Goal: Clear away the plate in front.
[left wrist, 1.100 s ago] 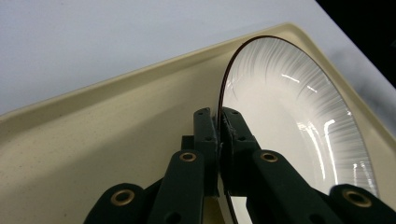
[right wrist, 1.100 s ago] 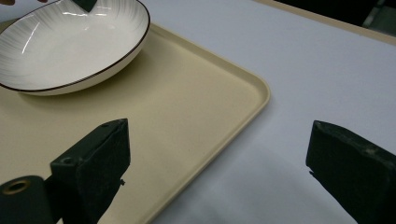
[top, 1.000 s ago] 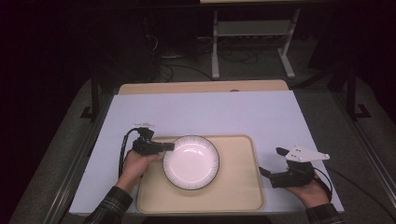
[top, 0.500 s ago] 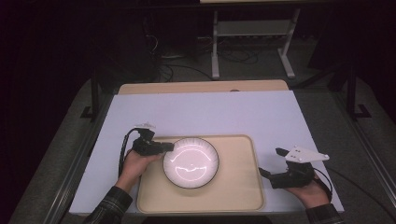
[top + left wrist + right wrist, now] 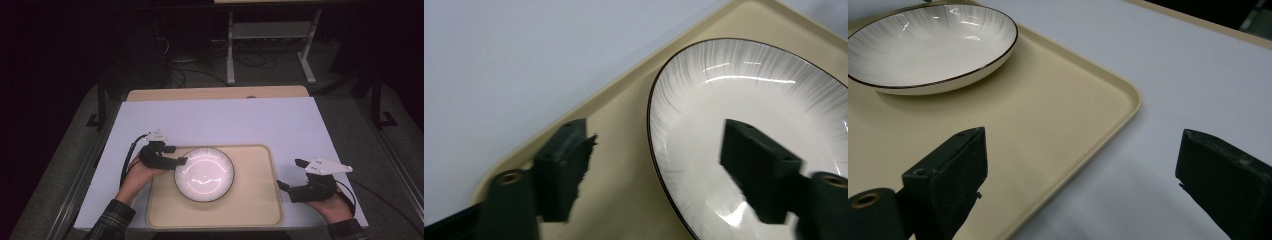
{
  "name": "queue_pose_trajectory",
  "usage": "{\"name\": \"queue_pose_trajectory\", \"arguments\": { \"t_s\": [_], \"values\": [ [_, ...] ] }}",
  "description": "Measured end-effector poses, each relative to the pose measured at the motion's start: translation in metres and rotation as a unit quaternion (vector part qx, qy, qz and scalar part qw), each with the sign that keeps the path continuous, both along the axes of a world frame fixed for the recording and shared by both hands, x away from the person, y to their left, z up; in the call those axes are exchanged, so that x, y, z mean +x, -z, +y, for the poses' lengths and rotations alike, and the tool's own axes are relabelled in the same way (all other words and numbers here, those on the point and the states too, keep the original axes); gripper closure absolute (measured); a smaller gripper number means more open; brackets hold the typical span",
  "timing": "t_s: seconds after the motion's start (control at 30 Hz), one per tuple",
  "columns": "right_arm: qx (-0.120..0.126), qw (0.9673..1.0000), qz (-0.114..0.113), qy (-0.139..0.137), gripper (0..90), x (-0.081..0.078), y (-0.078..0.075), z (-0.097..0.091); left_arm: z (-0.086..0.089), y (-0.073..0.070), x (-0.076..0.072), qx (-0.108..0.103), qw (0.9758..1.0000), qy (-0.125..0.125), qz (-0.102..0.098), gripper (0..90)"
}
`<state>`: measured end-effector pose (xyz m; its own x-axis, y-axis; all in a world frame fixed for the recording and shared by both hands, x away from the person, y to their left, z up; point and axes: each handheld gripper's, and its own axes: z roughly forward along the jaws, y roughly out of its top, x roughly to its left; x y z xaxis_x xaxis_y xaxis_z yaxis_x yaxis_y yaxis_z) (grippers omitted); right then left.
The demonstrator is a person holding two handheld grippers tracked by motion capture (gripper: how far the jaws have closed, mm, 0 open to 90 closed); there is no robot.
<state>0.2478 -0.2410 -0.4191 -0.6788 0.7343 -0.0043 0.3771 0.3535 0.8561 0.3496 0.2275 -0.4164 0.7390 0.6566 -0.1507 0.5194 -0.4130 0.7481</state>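
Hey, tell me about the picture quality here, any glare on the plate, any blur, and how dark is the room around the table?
High view: the room beyond the table is nearly black, and curved glare streaks cross the plate. Left gripper view: bright streaks near the plate's far rim, and the near jaws look soft and out of focus. Right gripper view: small highlights on the plate, the tray evenly lit, faint shadow on the white surface.

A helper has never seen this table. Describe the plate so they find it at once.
On the white table sheet lies a beige rectangular plastic tray. On its left half sits the round white ceramic plate, glossy, faintly grey-streaked, with a thin dark rim line.
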Motion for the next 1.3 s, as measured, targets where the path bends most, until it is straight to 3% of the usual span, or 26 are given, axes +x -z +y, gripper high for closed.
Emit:
{"name": "queue_pose_trajectory", "arguments": {
  "t_s": [0.03,0.17,0.27,0.4,0.43,0.5,0.9,1.3],
  "values": [
    [0.001,1.0,0.0,0.0,5.7,0.0,0.0,0.0,0.001,-0.002,-0.001,-0.002,1.0,0.0,-0.002,20.1],
    [0.003,1.0,-0.001,0.001,5.7,0.0,0.0,-0.001,0.008,-0.01,-0.005,0.002,0.9999,0.003,-0.015,3.9],
    [0.002,1.0,-0.002,0.001,5.7,0.0,0.0,-0.001,0.011,-0.013,-0.008,-0.001,0.9998,0.006,-0.018,0.3],
    [0.003,1.0,-0.002,0.001,5.7,0.0,0.0,-0.001,0.015,-0.018,-0.014,0.001,0.9996,0.009,-0.026,0.0],
    [0.004,1.0,-0.002,0.001,5.7,0.0,0.0,-0.001,0.016,-0.021,-0.018,0.013,0.9993,0.011,-0.033,0.0],
    [0.003,1.0,-0.003,0.001,5.7,0.0,0.0,-0.001,0.017,-0.022,-0.02,0.014,0.9992,0.011,-0.036,0.0],
    [0.003,1.0,-0.003,0.001,5.7,0.0,0.0,-0.002,0.039,-0.026,-0.042,0.001,0.9976,-0.016,-0.067,0.0],
    [0.002,1.0,-0.002,0.003,5.7,0.0,0.0,-0.002,0.065,-0.014,-0.061,0.003,0.9962,-0.045,-0.075,0.0]
  ]
}}
